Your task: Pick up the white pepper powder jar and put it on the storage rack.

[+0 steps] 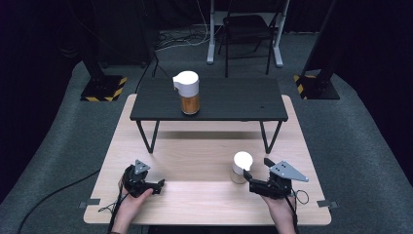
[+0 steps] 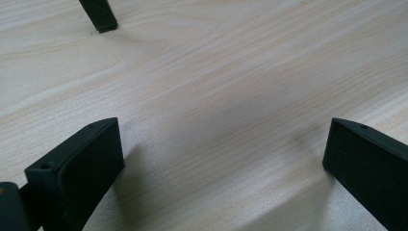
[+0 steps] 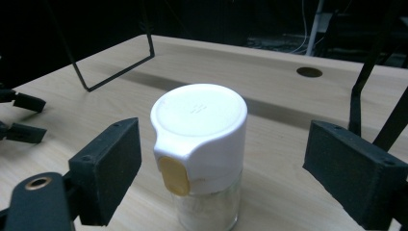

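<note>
The left gripper (image 1: 157, 185) rests on the wooden table (image 1: 195, 204), jaws spread wide over bare wood, nothing between them. Well to its right, the right gripper (image 1: 249, 176) is also agape, pads flanking the small jar (image 3: 199, 154) without pressing on it. The jar stands upright between those jaws, long axis vertical, its tan spout tab (image 3: 173, 176) facing back toward the gripper. It looks light and rigid; the glass is probably slick and breakable, so the white cap (image 3: 198, 120) seems the surer hold.
</note>
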### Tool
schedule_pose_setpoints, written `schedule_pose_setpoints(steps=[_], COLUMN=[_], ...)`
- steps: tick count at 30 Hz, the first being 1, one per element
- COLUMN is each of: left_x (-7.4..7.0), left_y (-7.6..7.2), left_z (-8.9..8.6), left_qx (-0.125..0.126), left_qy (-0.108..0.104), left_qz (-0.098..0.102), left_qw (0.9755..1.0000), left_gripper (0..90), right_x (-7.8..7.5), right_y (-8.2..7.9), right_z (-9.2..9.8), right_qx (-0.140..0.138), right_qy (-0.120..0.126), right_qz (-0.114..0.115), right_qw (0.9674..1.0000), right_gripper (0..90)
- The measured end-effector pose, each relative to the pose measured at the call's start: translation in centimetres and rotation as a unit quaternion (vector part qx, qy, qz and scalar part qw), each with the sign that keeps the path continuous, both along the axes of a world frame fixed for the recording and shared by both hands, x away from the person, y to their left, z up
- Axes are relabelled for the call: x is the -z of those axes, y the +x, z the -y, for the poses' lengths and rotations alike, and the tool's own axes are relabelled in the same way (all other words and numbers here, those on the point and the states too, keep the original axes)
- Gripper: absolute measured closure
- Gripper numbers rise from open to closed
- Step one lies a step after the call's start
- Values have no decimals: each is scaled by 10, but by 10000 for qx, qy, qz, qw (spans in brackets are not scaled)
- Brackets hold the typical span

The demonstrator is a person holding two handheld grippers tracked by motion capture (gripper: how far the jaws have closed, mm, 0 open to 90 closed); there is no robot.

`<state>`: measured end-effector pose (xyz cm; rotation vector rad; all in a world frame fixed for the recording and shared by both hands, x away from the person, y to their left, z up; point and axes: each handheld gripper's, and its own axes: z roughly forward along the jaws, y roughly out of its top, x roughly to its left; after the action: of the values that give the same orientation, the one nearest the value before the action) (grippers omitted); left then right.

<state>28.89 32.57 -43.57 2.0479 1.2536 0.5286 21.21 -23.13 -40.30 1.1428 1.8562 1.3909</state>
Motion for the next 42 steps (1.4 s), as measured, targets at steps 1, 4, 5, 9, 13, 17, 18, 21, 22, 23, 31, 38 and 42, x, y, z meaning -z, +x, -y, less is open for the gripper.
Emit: schedule_pose_setpoints(steps=[1, 4, 5, 9, 13, 17, 18, 21, 22, 23, 31, 38, 42], left_x=[0, 0, 0, 0, 0, 0, 0, 0, 0, 0, 0, 0, 0], left_y=[0, 0, 0, 0, 0, 0, 0, 0, 0, 0, 0, 0, 0], left_z=[0, 0, 0, 0, 0, 0, 0, 0, 0, 0, 0, 0, 0], left_qx=[5, 6, 6, 7, 7, 7, 7, 3, 8, 8, 11, 11, 10], left_qy=[8, 8, 9, 9, 10, 9, 8, 2, 9, 9, 11, 9, 9], left_qz=[-2, -3, -4, -4, -4, -3, -4, -2, -4, -5, -5, -5, -4], left_qw=[10000, 10000, 10000, 10000, 10000, 10000, 10000, 10000, 10000, 10000, 10000, 10000, 10000], left_gripper=[0, 0, 0, 0, 0, 0, 0, 0, 0, 0, 0, 0, 0], right_x=[2, 7, 8, 12, 14, 16, 16, 19, 20, 21, 26, 33, 36], right_y=[1, 4, 5, 7, 10, 15, 16, 19, 20, 21, 29, 38, 41], right_z=[-2, -5, -6, -10, -15, -21, -23, -29, -31, -33, -44, -51, -54], right_qx=[10, 36, 39, 57, 57, 46, 51, 76, 84, 97, 192, 257, 275], right_qy=[-9, 4, 10, 36, 42, 73, 67, 52, 53, 49, -29, -28, -51], right_qz=[24, 26, 21, 44, 55, 31, 35, 46, 35, 30, 46, 17, 18], right_qw=[10000, 10000, 10000, 10000, 10000, 10000, 10000, 9999, 9999, 9999, 9998, 9997, 9996], right_gripper=[122, 122, 122, 123, 123, 125, 125, 129, 133, 136, 166, 200, 217])
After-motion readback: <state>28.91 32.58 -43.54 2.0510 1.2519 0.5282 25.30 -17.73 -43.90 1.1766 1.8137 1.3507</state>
